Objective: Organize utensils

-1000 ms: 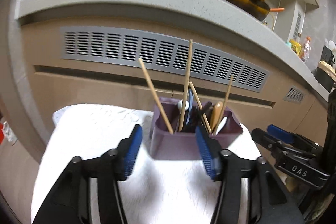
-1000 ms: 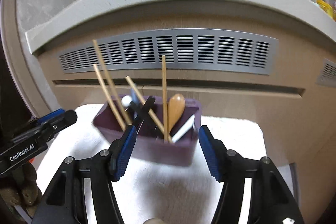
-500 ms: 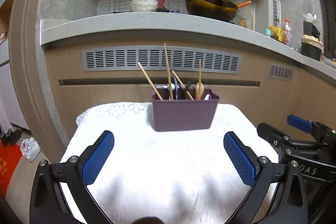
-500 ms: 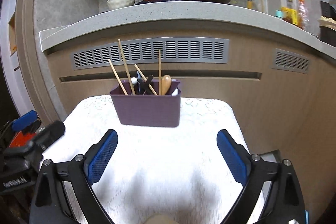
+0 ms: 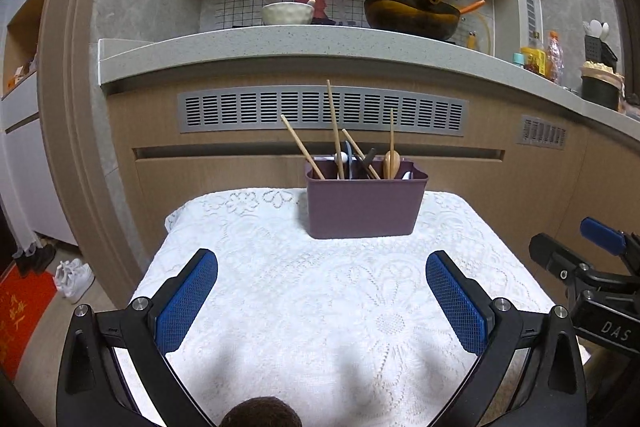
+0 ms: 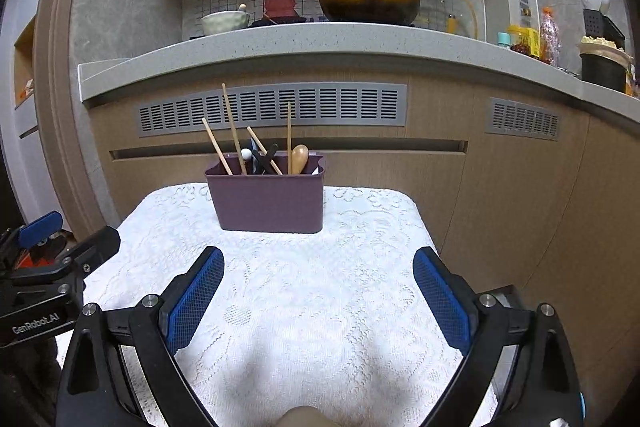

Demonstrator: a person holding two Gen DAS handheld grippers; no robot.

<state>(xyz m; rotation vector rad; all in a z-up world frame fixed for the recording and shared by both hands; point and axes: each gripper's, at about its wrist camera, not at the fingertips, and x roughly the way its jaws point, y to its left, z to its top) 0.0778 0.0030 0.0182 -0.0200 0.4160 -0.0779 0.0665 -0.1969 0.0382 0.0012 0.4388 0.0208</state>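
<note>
A purple utensil holder (image 5: 362, 207) (image 6: 269, 201) stands at the far edge of a table under a white lace cloth (image 5: 320, 307) (image 6: 304, 299). Several wooden chopsticks (image 5: 332, 127) (image 6: 233, 127), a wooden spoon (image 5: 391, 163) (image 6: 299, 158) and dark-handled utensils stick up out of it. My left gripper (image 5: 322, 271) is open over the near half of the cloth, well short of the holder, with nothing between its blue pads. My right gripper (image 6: 319, 267) is likewise open and empty, beside the left one. Each gripper shows at the edge of the other's view.
A wooden cabinet front with a grey vent grille (image 5: 320, 109) rises right behind the table. The stone counter (image 5: 300, 45) above carries a white bowl (image 5: 287, 13), a dark pan with a yellow handle (image 5: 412, 15) and bottles (image 5: 540, 57) at the right. Shoes (image 5: 74, 277) lie on the floor at left.
Both grippers have drawn back from the utensil holder, which they flanked closely a second ago, and their jaws have spread wide. The holder stays upright at the far edge of the table.
</note>
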